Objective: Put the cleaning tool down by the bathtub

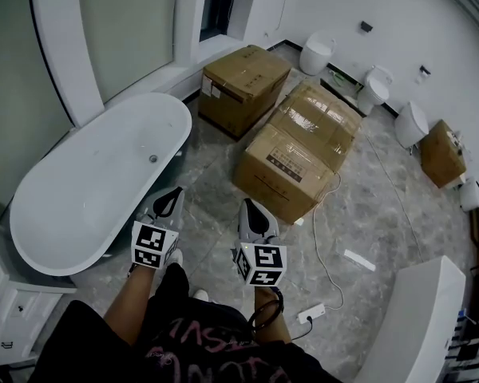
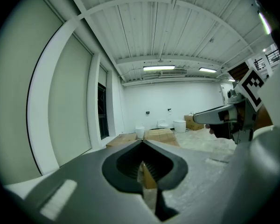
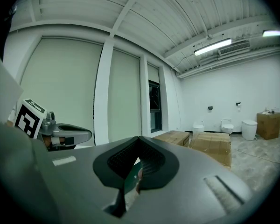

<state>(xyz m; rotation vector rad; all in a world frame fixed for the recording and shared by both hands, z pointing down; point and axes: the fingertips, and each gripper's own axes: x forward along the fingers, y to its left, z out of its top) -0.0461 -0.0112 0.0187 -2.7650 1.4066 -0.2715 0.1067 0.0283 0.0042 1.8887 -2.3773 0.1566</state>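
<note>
Head view
- Bathtub (image 1: 92, 186): white oval tub, lying with its long axis running from lower left to upper right; the drain is sitting toward the far end.
- Left gripper (image 1: 172, 198): hovering over the grey floor (image 1: 211, 230), just beside the tub's right-hand rim and pointing away from the person.
- Right gripper (image 1: 253, 214): hovering level with the left one, near it, and pointing toward the cardboard boxes (image 1: 299, 146).
- Cleaning tool: not showing clearly enough to place; its direction cannot be told.
- Toilets (image 1: 315, 54): standing along the far wall, well apart from the tub.

Left gripper view
- Left gripper (image 2: 142, 146): jaws are meeting at the tips with only a thin slit between them, and nothing is sitting there.
- Right gripper (image 2: 210, 117): showing side-on at the right.

Right gripper view
- Right gripper (image 3: 139, 143): jaws are pressing together in the same way, gripping nothing.
- Left gripper (image 3: 79, 135): showing at the left edge.
</note>
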